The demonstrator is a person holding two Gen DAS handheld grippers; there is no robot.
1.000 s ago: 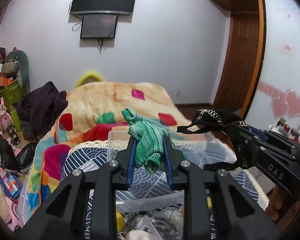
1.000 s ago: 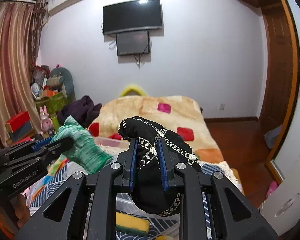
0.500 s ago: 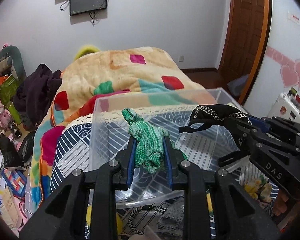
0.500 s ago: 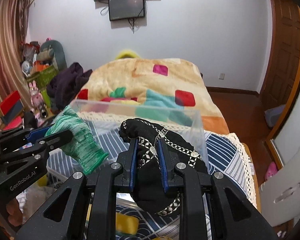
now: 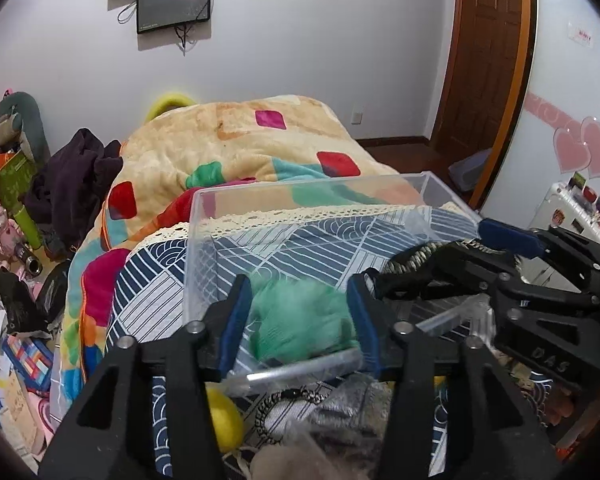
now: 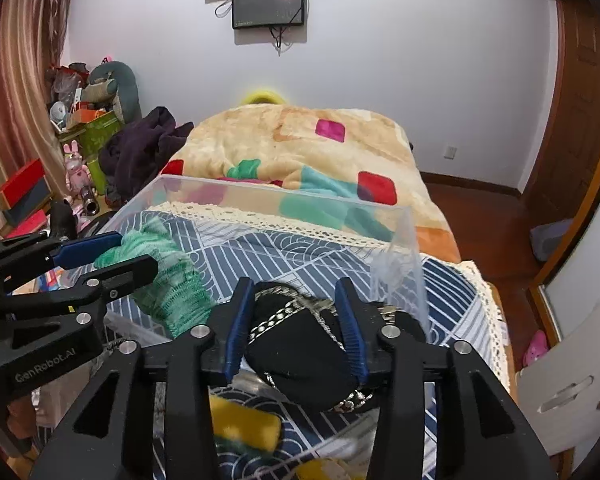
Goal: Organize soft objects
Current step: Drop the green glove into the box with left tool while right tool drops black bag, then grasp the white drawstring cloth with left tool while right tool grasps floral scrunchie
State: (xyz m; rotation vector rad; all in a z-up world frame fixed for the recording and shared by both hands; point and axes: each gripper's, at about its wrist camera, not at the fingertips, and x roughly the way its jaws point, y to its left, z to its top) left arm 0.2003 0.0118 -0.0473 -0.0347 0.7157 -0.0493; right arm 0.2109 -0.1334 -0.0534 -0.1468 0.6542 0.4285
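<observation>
A clear plastic bin stands on the blue patterned cloth; it also shows in the right wrist view. My left gripper is open over the bin's near rim, and the green knitted cloth drops blurred between its spread fingers. In the right wrist view the green cloth hangs at the left gripper's tips. My right gripper is open, with the black chain-trimmed item lying loose between its fingers above the bin. That gripper also shows in the left wrist view.
A yellow sponge and a yellow ball lie on the cloth in front of the bin, with a chain and grey soft things. A patchwork blanket covers the bed behind. Clutter fills the floor at left.
Both grippers have moved forward and down over the bin and opened. The green cloth and the black item have been let go and are sinking between the fingers.
</observation>
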